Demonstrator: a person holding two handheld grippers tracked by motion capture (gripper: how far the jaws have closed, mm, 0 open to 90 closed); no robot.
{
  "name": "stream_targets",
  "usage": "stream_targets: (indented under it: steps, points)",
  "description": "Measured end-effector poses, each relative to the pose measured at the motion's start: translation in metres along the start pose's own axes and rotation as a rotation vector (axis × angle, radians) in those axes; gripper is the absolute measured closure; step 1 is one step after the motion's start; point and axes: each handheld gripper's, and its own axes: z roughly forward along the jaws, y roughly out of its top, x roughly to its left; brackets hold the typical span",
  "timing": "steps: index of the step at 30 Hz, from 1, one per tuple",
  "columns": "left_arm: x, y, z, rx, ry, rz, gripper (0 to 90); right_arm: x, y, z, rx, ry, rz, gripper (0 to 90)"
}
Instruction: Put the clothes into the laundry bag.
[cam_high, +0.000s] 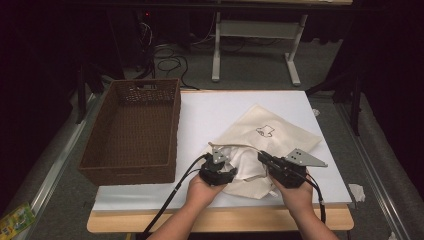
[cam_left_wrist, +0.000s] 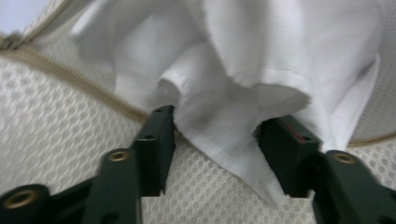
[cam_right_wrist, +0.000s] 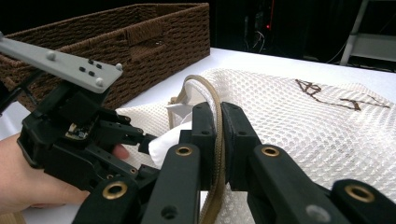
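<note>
Black jaws of the right gripper (cam_right_wrist: 215, 135) pinch the mesh bag's (cam_right_wrist: 299, 126) tan edge between them. White cloth (cam_left_wrist: 243, 93) sits between the left gripper's (cam_left_wrist: 217, 140) apart jaws, maybe just touching.

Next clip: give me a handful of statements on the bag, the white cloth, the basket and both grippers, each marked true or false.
1. The right gripper is clamped on the mesh bag's tan zipper edge. True.
2. The left gripper is shut tight on the basket rim. False: its jaws stand apart around a fold of the white cloth.
3. The white cloth lies in the basket. False: it sits at the bag's opening; the basket looks empty.
4. The basket stands left of the bag in the high view. True.
</note>
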Motion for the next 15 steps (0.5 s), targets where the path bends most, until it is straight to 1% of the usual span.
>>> stream_targets:
  steps: [1, 2, 3, 4, 5, 7, 8, 9, 10, 11, 12, 15]
  points:
    - [-0.002, 0.001, 0.001, 0.006, 0.003, 0.012, 60.7, 0.000, 0.000, 0.000, 0.001, -0.002, -0.002, 85.4]
    - [-0.004, 0.002, 0.001, 0.009, 0.001, 0.023, 66.3, -0.001, 0.000, 0.000, 0.002, -0.002, -0.002, 85.4]
    - [-0.005, 0.002, 0.001, 0.016, -0.006, 0.039, 74.2, -0.001, 0.000, 0.000, 0.000, -0.004, -0.002, 85.4]
    - [-0.008, 0.003, 0.002, 0.022, -0.004, 0.049, 82.8, -0.001, 0.000, 0.000, -0.003, -0.002, -0.004, 85.4]
    - [-0.009, 0.003, 0.002, 0.021, 0.001, 0.059, 87.8, -0.001, 0.001, 0.000, -0.002, -0.007, -0.004, 85.4]
    - [-0.012, 0.008, -0.002, -0.045, 0.001, 0.069, 88.8, 0.000, 0.001, -0.001, -0.002, -0.007, -0.009, 85.3]
    - [-0.013, 0.012, -0.005, -0.085, 0.012, 0.064, 88.8, 0.000, 0.001, -0.001, 0.001, -0.005, -0.009, 85.4]
    - [-0.013, 0.018, -0.006, -0.130, 0.018, 0.049, 88.9, 0.000, 0.001, -0.001, 0.001, -0.004, -0.010, 85.4]
    - [-0.014, 0.024, -0.005, -0.153, 0.021, 0.043, 88.9, 0.000, 0.001, -0.001, 0.001, -0.005, -0.009, 85.4]
    - [-0.014, 0.027, -0.004, -0.166, 0.025, 0.035, 88.9, 0.000, 0.001, -0.001, 0.002, -0.003, -0.009, 85.4]
    - [-0.016, 0.032, 0.002, -0.180, 0.029, 0.028, 88.8, 0.000, 0.001, 0.000, 0.001, -0.003, -0.009, 85.4]
    - [-0.019, 0.040, 0.022, -0.170, 0.053, 0.030, 88.8, -0.001, 0.000, 0.000, 0.000, -0.004, -0.009, 85.4]
